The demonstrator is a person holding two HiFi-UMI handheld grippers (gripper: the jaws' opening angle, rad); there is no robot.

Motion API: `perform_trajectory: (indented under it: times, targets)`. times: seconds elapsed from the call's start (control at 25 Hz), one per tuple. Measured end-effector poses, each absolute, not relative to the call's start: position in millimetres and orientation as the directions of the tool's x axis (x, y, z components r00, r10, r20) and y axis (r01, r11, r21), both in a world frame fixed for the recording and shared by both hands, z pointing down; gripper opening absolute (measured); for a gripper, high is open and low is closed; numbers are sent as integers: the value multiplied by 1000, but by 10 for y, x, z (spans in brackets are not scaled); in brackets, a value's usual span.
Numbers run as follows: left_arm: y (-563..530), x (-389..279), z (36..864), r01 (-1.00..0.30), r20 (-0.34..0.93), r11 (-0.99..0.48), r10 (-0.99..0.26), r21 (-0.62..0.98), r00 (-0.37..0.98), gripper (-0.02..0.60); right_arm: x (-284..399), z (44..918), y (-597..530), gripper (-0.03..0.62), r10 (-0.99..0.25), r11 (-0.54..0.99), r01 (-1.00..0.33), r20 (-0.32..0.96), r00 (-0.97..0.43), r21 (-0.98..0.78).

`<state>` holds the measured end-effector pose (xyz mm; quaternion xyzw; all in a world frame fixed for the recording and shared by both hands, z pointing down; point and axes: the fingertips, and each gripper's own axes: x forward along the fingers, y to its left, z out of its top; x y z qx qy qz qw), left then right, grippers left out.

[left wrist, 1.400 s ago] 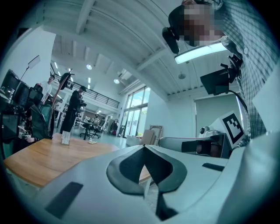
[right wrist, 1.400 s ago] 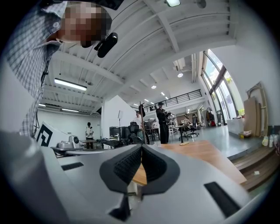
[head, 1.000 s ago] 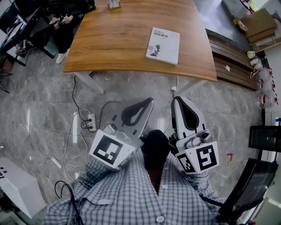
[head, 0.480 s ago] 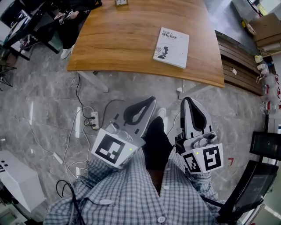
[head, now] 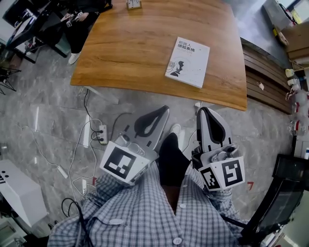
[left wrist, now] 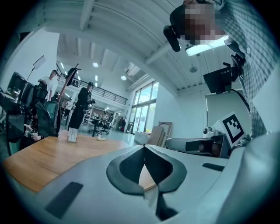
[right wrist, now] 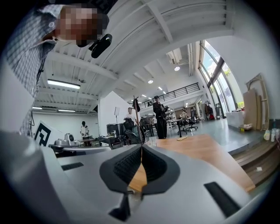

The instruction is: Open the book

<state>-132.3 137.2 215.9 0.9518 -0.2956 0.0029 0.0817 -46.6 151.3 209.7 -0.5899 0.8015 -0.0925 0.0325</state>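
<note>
A closed white book (head: pixel 188 61) with a dark cover figure lies flat on the wooden table (head: pixel 130 43), near its front right edge. My left gripper (head: pixel 165 110) is shut and empty, held level over the floor short of the table edge. My right gripper (head: pixel 203 111) is shut and empty too, just below the table edge and nearly under the book. In the left gripper view the left gripper (left wrist: pixel 145 146) has its jaws closed tip to tip, with the table (left wrist: pixel 39 159) ahead. In the right gripper view the right gripper (right wrist: pixel 141 147) likewise has its jaws together.
A power strip (head: pixel 101 134) and cables lie on the grey floor at the left. A small stand (head: pixel 133 4) sits at the table's far edge. Wooden steps (head: pixel 268 82) run along the right; a dark chair (head: pixel 277 198) stands at the lower right. People stand beyond the table (right wrist: pixel 158 117).
Both grippers have come closer to the table's front edge, and the book now sits lower in the head view. The jaws stayed shut.
</note>
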Motion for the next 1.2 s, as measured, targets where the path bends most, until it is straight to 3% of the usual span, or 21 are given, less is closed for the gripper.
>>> perform_trajectory:
  times: [0.68, 1.2]
  targets:
    - [125, -489, 2110, -661, 88, -726, -658, 191, 748, 5, 503, 2053, 305, 21, -931, 338, -919, 73, -359, -202]
    - [-219, -58, 2200, -719, 110, -681, -711, 140, 695, 5, 992, 2201, -143, 21, -909, 384, -887, 64, -412, -255]
